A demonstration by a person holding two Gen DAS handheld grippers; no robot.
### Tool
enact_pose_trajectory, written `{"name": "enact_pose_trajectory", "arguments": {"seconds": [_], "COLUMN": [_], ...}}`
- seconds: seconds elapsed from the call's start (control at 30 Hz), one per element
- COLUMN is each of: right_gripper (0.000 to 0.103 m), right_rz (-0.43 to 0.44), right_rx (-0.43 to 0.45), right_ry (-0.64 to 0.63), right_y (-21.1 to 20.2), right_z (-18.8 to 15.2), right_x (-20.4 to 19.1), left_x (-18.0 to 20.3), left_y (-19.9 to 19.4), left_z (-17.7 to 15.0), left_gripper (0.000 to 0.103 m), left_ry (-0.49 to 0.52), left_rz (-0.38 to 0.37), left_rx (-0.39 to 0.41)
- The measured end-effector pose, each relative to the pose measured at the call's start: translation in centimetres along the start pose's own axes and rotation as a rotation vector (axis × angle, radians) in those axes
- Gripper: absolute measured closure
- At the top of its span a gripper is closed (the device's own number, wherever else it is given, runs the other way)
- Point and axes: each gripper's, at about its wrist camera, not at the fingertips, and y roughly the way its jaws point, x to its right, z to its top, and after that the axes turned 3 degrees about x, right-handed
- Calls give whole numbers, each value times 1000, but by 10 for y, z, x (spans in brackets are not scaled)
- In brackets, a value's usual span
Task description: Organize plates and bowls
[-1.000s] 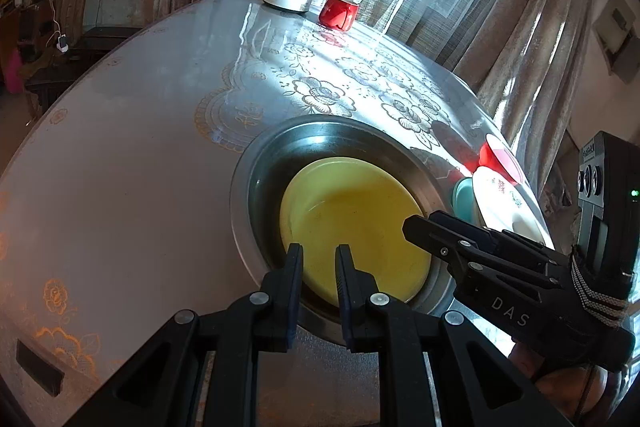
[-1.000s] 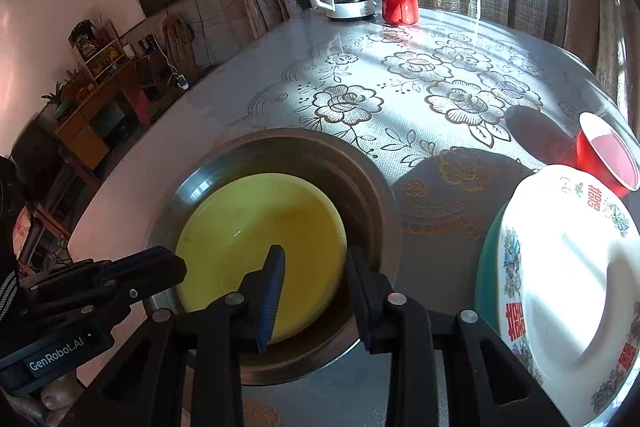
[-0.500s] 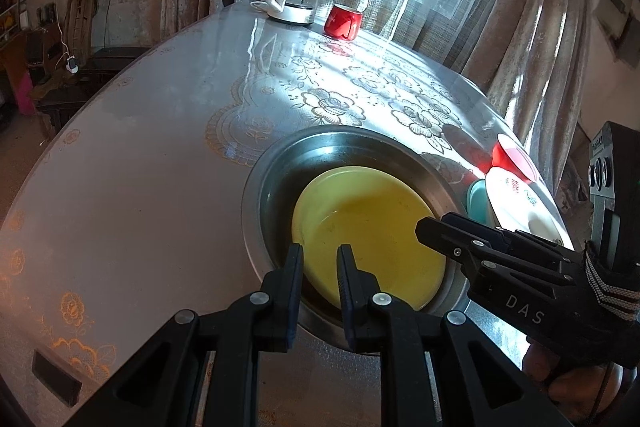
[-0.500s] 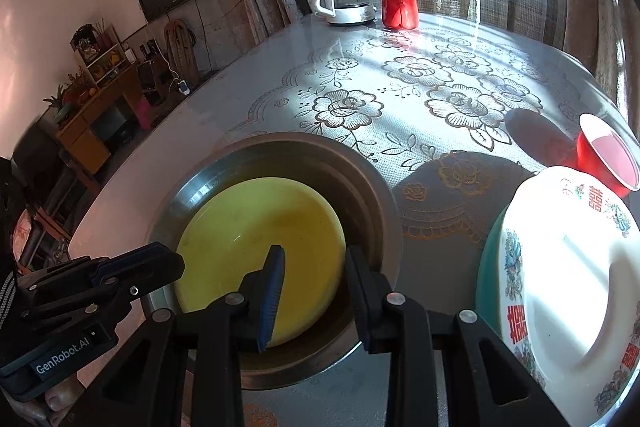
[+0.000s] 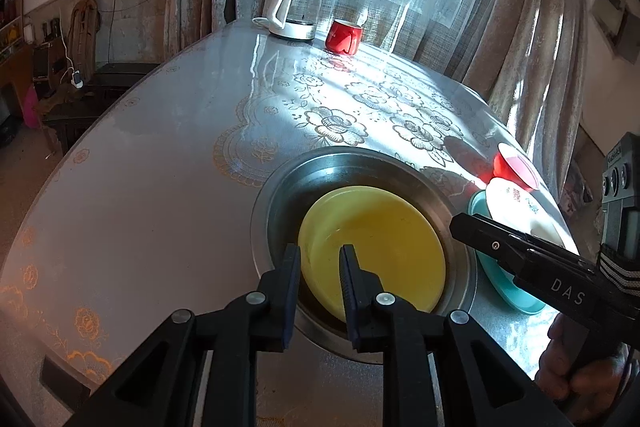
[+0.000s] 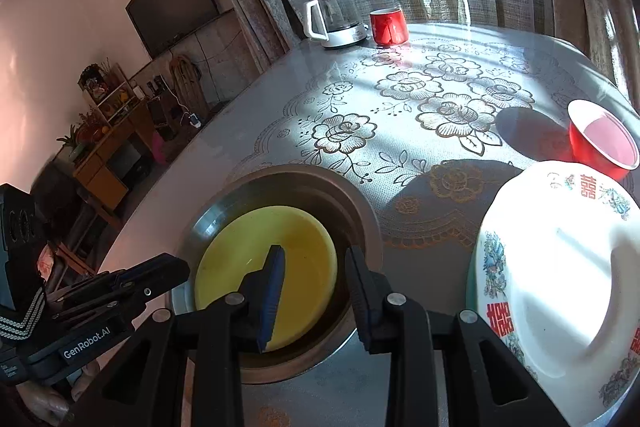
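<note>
A yellow plate (image 5: 384, 243) lies inside a steel basin (image 5: 280, 183) on the table; both also show in the right wrist view, the plate (image 6: 296, 239) and the basin (image 6: 360, 211). My left gripper (image 5: 319, 259) hovers over the plate's near rim, open and empty. My right gripper (image 6: 314, 265) hovers over the plate's right side, open and empty. A white patterned bowl (image 6: 560, 259) sits on a teal plate (image 5: 504, 287) to the right. A small red bowl (image 6: 604, 139) stands behind them.
A glass kettle (image 5: 294, 13) and a red mug (image 5: 343, 37) stand at the table's far edge by the curtained window. The round table (image 5: 160, 167) has a floral lace cover. Furniture and a TV stand off to the left.
Both grippers have drawn back and up a little from the basin. The left gripper's jaws have opened slightly wider. The dishes have not moved.
</note>
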Motion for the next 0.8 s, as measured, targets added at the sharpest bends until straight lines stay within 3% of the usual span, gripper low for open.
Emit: {"name": "enact_pose_trajectory", "arguments": {"seconds": [0.4, 0.7, 0.77, 0.8], "right_gripper": [72, 72, 72, 72], "right_rz": [20, -37, -63, -76], "right_rx": [53, 154, 171, 177], "right_ry": [104, 238, 262, 276], "right_y": [-26, -65, -72, -75], "right_z": [3, 9, 8, 8], "right_x": [35, 90, 103, 110], "left_x": [44, 91, 100, 105], "left_y": [6, 25, 31, 33], "left_z": [16, 27, 29, 31], "left_gripper": [78, 78, 74, 65], "left_ry": [115, 183, 190, 196], "left_rz": [-58, -98, -99, -99], "left_rx": [12, -29, -47, -49]}}
